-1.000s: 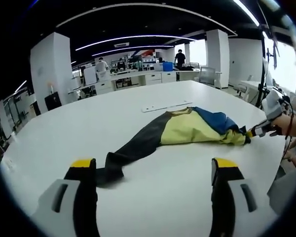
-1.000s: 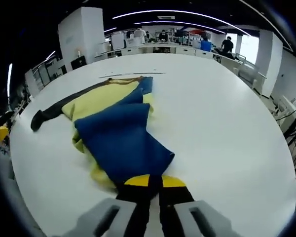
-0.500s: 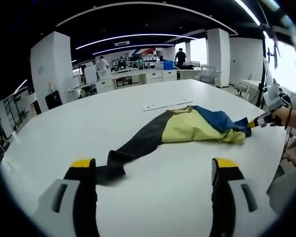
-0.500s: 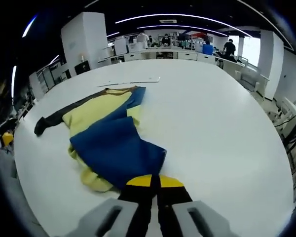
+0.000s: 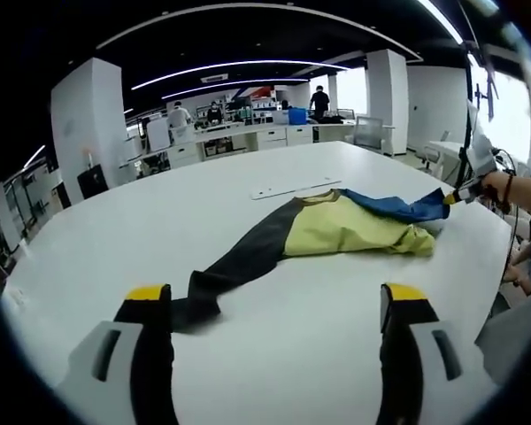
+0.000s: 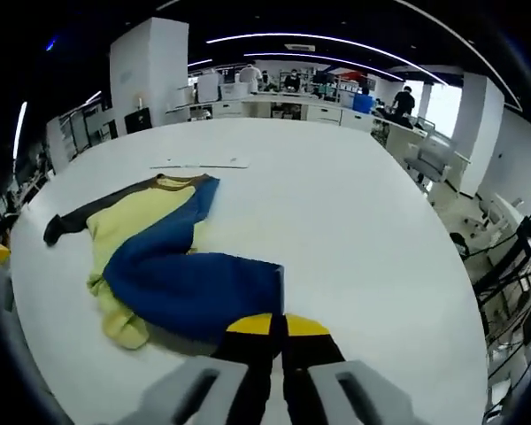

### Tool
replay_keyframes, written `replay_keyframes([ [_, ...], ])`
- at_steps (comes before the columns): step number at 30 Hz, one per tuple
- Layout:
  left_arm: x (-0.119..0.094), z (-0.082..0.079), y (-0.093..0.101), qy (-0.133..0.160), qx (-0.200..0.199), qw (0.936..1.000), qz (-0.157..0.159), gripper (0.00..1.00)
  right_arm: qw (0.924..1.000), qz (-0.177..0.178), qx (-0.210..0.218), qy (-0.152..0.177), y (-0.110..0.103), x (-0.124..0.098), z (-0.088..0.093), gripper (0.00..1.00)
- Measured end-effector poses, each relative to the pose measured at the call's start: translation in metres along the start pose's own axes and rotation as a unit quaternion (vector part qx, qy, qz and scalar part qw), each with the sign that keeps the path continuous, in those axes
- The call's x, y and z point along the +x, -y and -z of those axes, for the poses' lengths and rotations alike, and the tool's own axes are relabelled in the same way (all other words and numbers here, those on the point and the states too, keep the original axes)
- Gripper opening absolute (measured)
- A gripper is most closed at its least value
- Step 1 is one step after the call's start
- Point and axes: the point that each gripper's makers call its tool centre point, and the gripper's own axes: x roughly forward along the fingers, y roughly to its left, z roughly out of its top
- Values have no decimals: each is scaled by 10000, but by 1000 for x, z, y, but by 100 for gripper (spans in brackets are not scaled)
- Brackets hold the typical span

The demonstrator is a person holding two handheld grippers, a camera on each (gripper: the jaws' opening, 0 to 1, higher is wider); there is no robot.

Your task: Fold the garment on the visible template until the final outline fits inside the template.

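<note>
A yellow, blue and black garment (image 5: 336, 232) lies spread on the white table (image 5: 159, 221). Its black sleeve (image 5: 234, 270) trails toward my left gripper (image 5: 279, 305), which stands open above the table with the sleeve's cuff just beside its left fingertip. In the right gripper view the blue part (image 6: 190, 283) of the garment is lifted, and my right gripper (image 6: 276, 326) is shut on its edge. That gripper (image 5: 456, 193) also shows at the right of the left gripper view, held by a hand and raising the blue cloth. A thin white strip (image 5: 296, 188) lies on the table beyond the garment.
The table's rounded edge (image 6: 478, 354) runs close on the right, with office chairs (image 6: 420, 164) beyond it. Desks with several people (image 5: 248, 115) stand at the far end of the room. White pillars (image 5: 88, 124) rise on the left.
My right gripper has lifted the blue cloth up and drawn it across, so the blue part now hangs clear of the yellow part. The left gripper has stayed in place.
</note>
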Motion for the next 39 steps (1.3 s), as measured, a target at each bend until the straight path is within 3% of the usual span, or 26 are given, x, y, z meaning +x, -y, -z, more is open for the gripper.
replay_keyframes([
  [8,-5,-1,4,-25,109,9999,-9,95,9994,320,17,-147,44,0,7,0],
  [13,-5,3,5,-70,71,9999,-19,94,9983,458,291,-208,68,2,13,0],
  [32,-5,7,6,-110,40,9999,-36,94,9934,810,686,-445,108,-2,31,0],
  [39,-5,9,6,-142,48,9999,-20,95,9918,955,632,-561,123,-3,38,0],
])
